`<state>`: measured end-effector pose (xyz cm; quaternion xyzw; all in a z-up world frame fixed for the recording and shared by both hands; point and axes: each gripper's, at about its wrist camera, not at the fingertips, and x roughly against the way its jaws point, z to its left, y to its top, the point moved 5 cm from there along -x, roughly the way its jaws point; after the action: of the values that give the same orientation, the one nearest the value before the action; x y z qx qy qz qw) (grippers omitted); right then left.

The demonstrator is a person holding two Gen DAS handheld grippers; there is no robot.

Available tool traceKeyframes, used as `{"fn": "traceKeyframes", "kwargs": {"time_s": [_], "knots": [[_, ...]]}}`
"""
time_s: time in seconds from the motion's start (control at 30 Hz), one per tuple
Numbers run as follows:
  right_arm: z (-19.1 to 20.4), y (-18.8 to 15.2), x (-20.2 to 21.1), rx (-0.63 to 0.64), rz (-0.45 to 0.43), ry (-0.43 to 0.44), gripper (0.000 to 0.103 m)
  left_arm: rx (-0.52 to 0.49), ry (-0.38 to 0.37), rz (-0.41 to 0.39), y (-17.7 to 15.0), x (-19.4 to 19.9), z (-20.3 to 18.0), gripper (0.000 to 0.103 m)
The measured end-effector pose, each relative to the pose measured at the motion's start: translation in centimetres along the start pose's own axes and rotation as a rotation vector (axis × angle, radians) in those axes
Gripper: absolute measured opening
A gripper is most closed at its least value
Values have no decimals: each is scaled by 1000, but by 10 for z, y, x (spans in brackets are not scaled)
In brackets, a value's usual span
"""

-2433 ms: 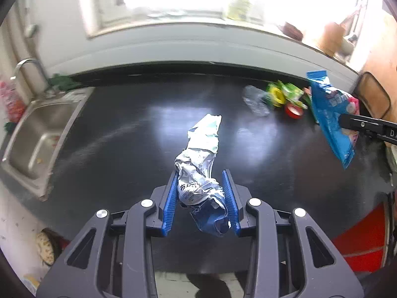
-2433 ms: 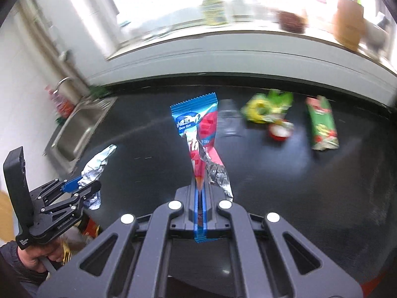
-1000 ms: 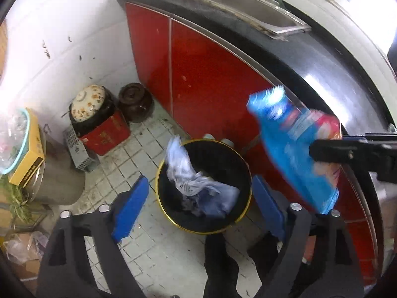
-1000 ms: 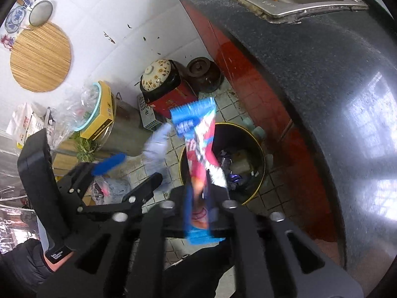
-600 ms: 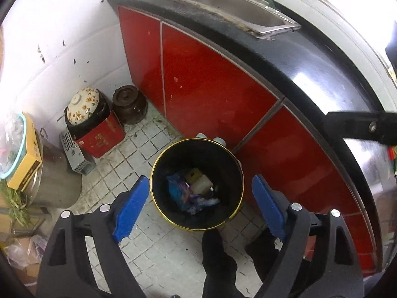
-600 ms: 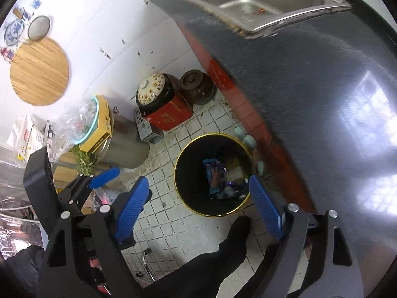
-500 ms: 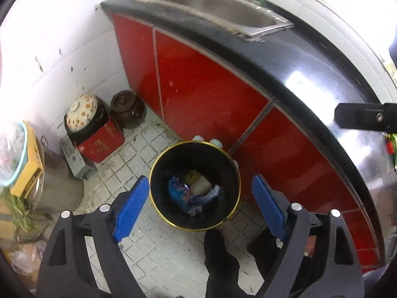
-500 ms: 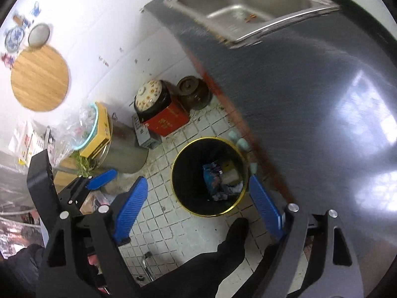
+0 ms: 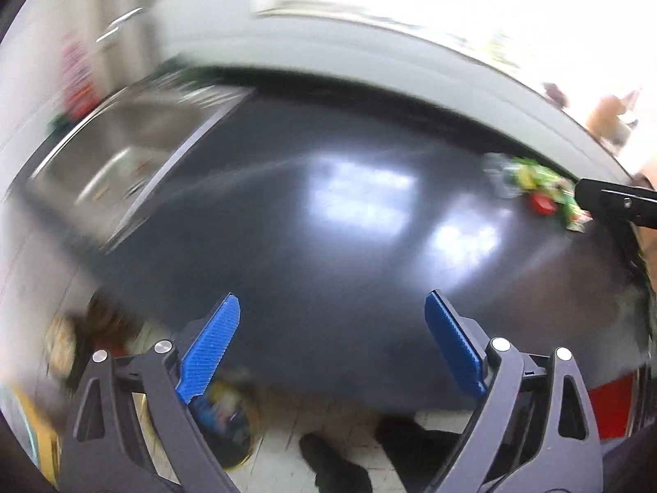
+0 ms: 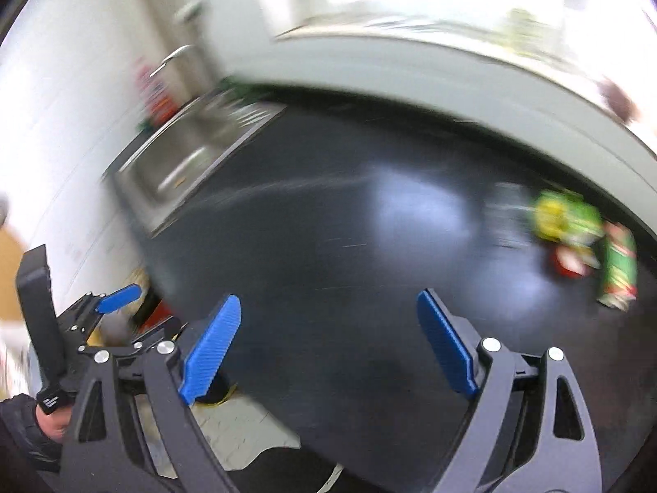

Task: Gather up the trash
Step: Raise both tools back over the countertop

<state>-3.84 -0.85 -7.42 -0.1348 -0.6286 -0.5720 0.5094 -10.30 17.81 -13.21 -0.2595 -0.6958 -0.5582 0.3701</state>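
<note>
Your left gripper (image 9: 331, 343) has nothing between its blue pads, and its jaws are opening wider at this moment. That suits a hand with nothing to carry: the wide gap is ready to take in a bulky, crumpled piece. Your right gripper (image 10: 328, 341) is the same, jaws opening and bare, with only the dark surface (image 10: 369, 254) showing between them.

Both grippers point down at a slant across that surface, which fits a reach toward what is left to collect. In the left wrist view the remaining trash (image 9: 538, 193) sits at the right edge of the frame, a blurred cluster of yellow, green and red pieces lying together near the back of the surface. The tip of your right gripper (image 9: 616, 201) shows just beside it there. In the right wrist view the same cluster lies at the right of the frame: a yellow and green wrapper (image 10: 566, 217), a small red piece (image 10: 570, 263) just below it, and a green packet (image 10: 620, 271) lying lengthwise at the far right. A pale, clear item seems to sit just left of the wrapper, but the blur hides what it is.

The sink (image 9: 135, 156) fills the upper left of the frame, well apart from the trash. The bin (image 9: 230, 439) stands on the floor at the lower left, below the surface's edge, with blue scraps inside; keeping it there makes the drop short. Your left gripper (image 10: 119, 300) also shows at the lower left of the right wrist view.
</note>
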Motion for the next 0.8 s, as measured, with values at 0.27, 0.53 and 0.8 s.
{"fn": "traceKeyframes", "kwargs": {"time_s": [0.27, 0.53, 0.8], "knots": [[-188, -5, 56, -297, -90, -182, 85, -211, -171, 28, 74, -54, -162, 89], [-273, -10, 52, -393, -67, -219, 85, -243, -215, 79, 111, -92, -228, 91], [-323, 0, 8, -405, 11, -213, 85, -251, -137, 129, 143, -170, -279, 91]]}}
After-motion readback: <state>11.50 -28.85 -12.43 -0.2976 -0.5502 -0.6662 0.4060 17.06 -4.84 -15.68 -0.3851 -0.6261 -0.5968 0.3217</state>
